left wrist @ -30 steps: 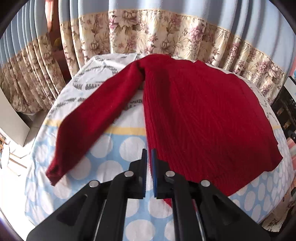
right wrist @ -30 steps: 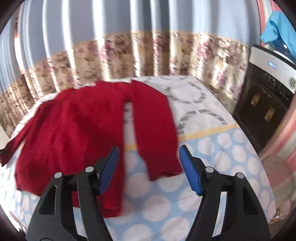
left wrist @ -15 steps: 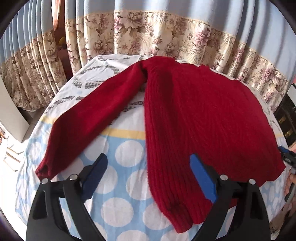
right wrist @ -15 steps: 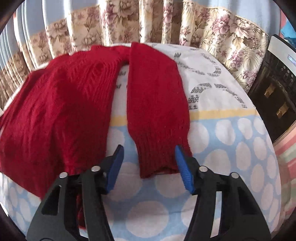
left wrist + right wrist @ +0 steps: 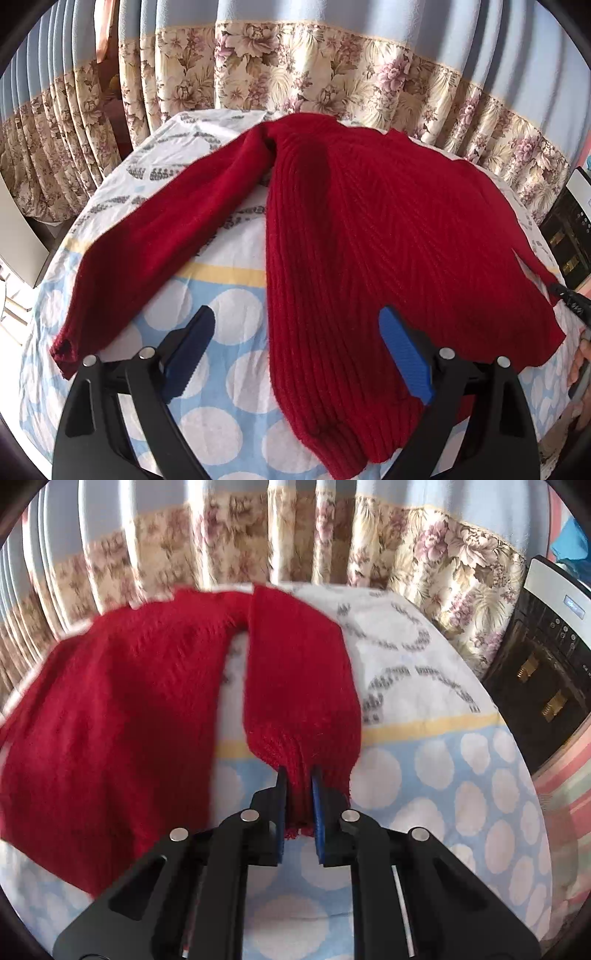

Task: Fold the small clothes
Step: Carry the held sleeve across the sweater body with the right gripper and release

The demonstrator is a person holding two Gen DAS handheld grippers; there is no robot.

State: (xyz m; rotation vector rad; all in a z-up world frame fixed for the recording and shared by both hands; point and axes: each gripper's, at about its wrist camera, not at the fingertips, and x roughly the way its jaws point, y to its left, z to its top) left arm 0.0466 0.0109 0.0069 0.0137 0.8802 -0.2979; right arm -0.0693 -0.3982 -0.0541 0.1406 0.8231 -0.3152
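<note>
Sweater: one red knit sweater (image 5: 369, 240) lay flat on the table (image 5: 221, 325), two sleeves out.
Left tongs (image 5: 297, 354): spread wide over its hem, pinching nothing.
Right tongs (image 5: 298, 797): just closed, pinching one sleeve cuff (image 5: 295, 775).

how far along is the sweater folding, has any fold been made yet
Early. Done: the red sweater lies spread flat on the dotted tablecloth, both sleeves out, no fold visible. In hand: the right gripper has just closed on the cuff of the right sleeve; the left gripper is open over the hem, gripping nothing. Left: folding both sleeves in, then the body.
</note>
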